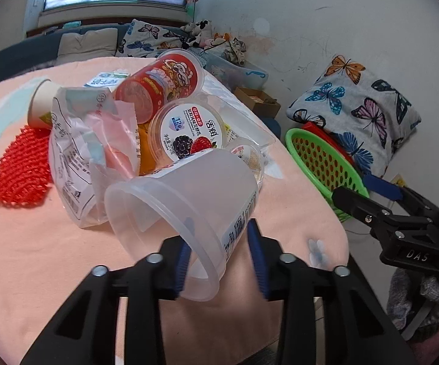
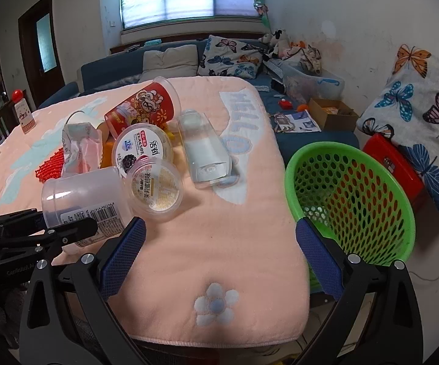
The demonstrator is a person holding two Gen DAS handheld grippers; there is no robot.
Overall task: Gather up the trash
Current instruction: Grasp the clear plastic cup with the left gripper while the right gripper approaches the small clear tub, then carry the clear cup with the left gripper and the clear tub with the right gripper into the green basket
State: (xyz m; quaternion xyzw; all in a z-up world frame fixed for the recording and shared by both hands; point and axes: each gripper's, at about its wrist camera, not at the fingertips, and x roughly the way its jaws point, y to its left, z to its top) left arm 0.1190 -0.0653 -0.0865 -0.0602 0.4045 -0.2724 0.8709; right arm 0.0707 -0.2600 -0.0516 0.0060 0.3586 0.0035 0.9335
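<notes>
Your left gripper [image 1: 219,255] clamps the cup [image 1: 186,200], lying sideways, mouth toward you; your right gripper [image 2: 219,243] gapes apart.

Orange item [image 1: 145,149] mostly hidden behind wrapper [image 1: 76,152]; identity unclear.

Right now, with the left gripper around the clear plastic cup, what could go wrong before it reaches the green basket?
1. The left gripper grips the clear cup only near its rim, with a finger inside, so the cup may slip or buckle.
2. The small yogurt tub seems to touch the cup, so lifting may roll it.
3. The green basket stands beside the table; a short throw could miss it.
</notes>
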